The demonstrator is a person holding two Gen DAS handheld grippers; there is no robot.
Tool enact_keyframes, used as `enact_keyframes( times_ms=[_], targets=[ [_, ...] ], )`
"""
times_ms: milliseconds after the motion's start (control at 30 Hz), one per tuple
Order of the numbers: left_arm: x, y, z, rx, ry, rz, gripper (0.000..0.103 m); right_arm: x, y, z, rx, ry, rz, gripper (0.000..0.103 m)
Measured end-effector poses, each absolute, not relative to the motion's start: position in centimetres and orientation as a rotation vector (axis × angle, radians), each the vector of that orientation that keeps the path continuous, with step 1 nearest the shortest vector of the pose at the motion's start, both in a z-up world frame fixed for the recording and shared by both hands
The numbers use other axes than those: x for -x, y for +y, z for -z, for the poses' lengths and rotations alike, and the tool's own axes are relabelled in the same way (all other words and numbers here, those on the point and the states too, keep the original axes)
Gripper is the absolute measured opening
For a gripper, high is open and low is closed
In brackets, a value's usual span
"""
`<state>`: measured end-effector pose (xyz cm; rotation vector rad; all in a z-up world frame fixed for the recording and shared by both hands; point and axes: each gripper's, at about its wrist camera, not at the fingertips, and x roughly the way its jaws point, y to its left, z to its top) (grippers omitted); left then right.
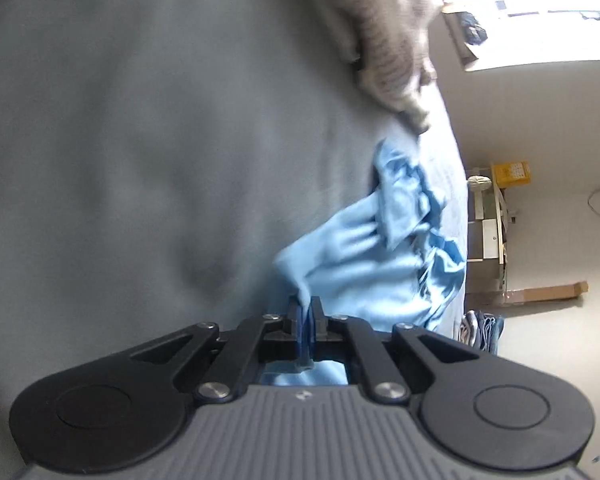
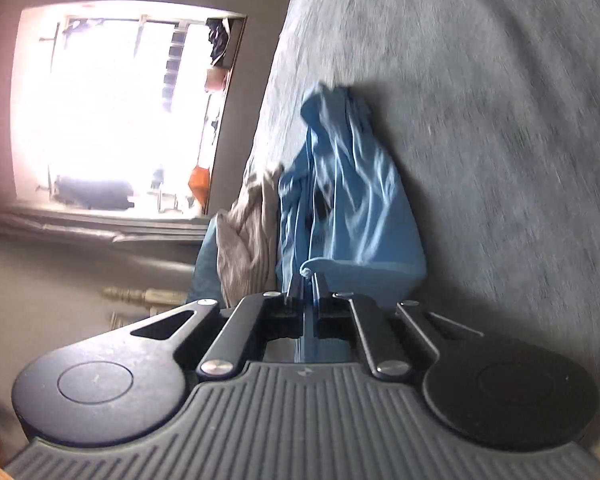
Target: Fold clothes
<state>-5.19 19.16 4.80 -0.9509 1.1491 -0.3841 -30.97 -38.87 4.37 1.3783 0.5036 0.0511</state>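
now two tongs, left tongs (image 1: 305, 305) and right tongs (image 2: 308, 280), pinching one blue garment (image 1: 364, 248), one striped garment (image 1: 384, 40)

No words, numbers or brand names can be read in either view. A yellow box (image 1: 512, 173) far off by the wall in the left wrist view has small dark marks on it, but they are too tiny and blurry to read. Each gripper body has a little pale mark on its grey ribbed top, and it is not a letter that can be read.
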Motion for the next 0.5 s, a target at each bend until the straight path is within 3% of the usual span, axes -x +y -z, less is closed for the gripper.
enact_keyframes(
  times_ms=[100,200,333,433,500],
  targets=[
    [0.0,16.3,-8.8,1.023,1.047,0.441,0.003,25.2,-41.6,-7.1,-1.371,0.451,-0.052,0.002],
    [-3.5,14.1,-18.6,1.070,0.795,0.595,0.003,19.7,-42.6,-16.3,-1.224,0.309,-0.135,0.002],
    [-1.7,14.2,-32.2,1.009,0.390,0.831,0.003,19.2,-42.4,-30.4,-0.974,0.030,-0.259,0.002],
    [2.3,15.0,-36.3,0.916,0.254,0.888,0.003,22.7,-43.0,-35.1,-0.882,-0.079,-0.266,0.002],
    [4.5,15.6,-35.2,0.879,0.277,0.881,0.003,25.3,-44.1,-35.3,-0.865,-0.098,-0.248,0.002]
  ],
)
